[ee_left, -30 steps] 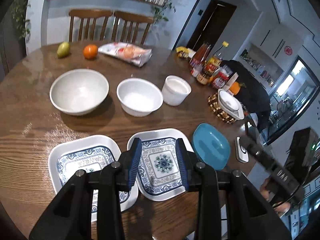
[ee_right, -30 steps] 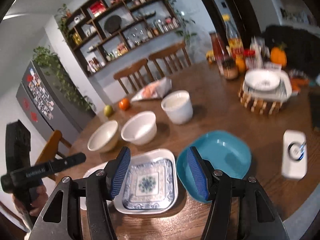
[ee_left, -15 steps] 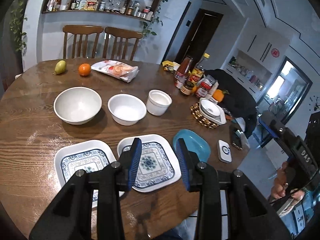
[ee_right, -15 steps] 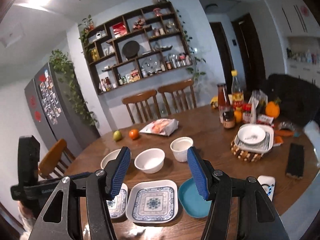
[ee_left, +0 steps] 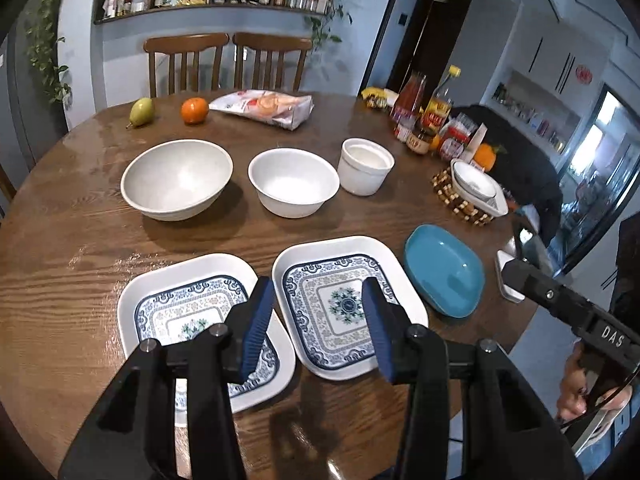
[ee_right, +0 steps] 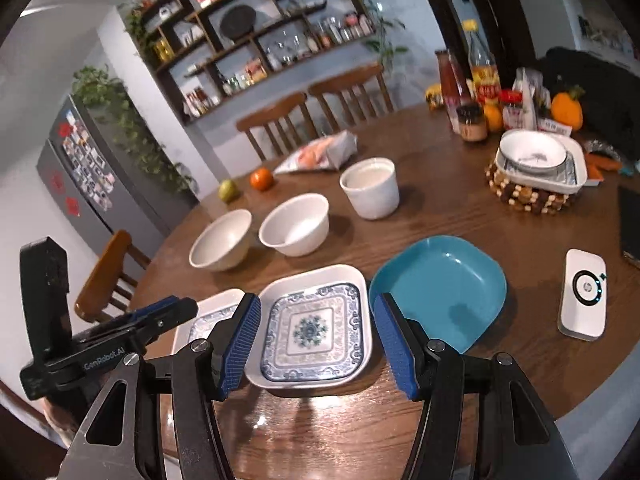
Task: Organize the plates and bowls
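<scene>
Hovering above the round brown wooden worktop (ee_left: 60, 248), the left hand-held gripper (ee_left: 316, 320) has its jaws opening with nothing gripped between them; the right hand-held gripper (ee_right: 316, 344) is released too, holding nothing. Along the near edge lie two square white plates with blue patterns, left one (ee_left: 168, 300) and middle one (ee_left: 340, 280), apart by a narrow gap, with a teal square plate (ee_left: 444, 268) just beside. Behind them stand a large white bowl (ee_left: 176, 178), a smaller white bowl (ee_left: 294, 186) and a white ribbed cup (ee_left: 366, 164).
</scene>
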### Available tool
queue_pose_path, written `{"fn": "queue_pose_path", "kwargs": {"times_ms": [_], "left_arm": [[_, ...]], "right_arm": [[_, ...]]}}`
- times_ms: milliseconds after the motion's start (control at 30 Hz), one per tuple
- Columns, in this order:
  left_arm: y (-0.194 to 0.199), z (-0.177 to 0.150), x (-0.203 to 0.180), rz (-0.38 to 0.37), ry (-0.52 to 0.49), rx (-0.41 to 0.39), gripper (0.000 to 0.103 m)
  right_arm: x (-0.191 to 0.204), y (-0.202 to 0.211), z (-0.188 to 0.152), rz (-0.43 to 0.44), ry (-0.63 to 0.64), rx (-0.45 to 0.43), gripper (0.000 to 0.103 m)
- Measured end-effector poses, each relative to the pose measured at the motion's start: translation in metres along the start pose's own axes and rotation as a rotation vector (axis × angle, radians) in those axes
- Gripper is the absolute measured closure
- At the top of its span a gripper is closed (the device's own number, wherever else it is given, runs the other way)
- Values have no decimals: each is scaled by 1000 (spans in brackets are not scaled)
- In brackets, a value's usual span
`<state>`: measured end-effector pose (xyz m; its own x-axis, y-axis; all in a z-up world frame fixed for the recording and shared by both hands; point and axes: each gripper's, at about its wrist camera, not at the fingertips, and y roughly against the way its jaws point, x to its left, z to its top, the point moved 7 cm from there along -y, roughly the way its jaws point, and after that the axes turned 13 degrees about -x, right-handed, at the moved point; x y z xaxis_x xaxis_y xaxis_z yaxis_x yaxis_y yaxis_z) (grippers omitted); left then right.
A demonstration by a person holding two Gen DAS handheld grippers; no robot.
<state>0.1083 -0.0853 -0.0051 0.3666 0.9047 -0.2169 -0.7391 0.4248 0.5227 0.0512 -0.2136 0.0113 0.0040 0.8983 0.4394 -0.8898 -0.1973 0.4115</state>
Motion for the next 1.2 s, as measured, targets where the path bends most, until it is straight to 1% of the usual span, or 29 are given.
{"fn": "queue_pose_path", "kwargs": {"times_ms": [100,200,233,333,433,467,533,600,667,767,833,967,1067,1133,1167,1200], "left_arm": [[-2,12,-2,-34,-1,1,59],[1,21,-7,-58,-50,-29,59],[2,21,-8,-70,-62,-31,59],[-2,17,-9,-127,-83,5,59],[-5,15,-4,-176,-82,47,60],[-6,15,-2,-178,-82,49,60],[-5,18,1,-175,-87,44,60],[-1,21,1,-191,-124,40,60],[7,25,-1,-231,-123,29,59],[18,28,-7,-277,-141,15,59],[26,30,-12,-310,-149,4,59],[43,33,-20,-344,-149,-24,59],[54,35,-22,-343,-148,-41,59],[62,37,-21,-324,-144,-63,59],[64,37,-20,-316,-137,-68,59],[69,38,-18,-309,-125,-73,59]], "right_arm": [[-4,5,20,-16,3,-44,42],[-8,14,51,-80,43,-151,42],[-9,15,55,-96,49,-170,42],[-10,14,68,-143,81,-236,42],[-13,5,71,-208,82,-248,42],[-12,4,73,-216,85,-249,42],[-11,4,82,-240,98,-267,42],[-9,12,94,-278,135,-309,42],[-8,22,104,-327,158,-342,42],[-1,37,112,-364,144,-349,42],[11,50,115,-371,134,-352,42],[47,82,123,-334,145,-385,42],[77,99,132,-302,147,-392,42],[92,101,137,-280,141,-364,42],[103,101,141,-245,134,-344,42],[108,99,142,-229,133,-331,42]]}}
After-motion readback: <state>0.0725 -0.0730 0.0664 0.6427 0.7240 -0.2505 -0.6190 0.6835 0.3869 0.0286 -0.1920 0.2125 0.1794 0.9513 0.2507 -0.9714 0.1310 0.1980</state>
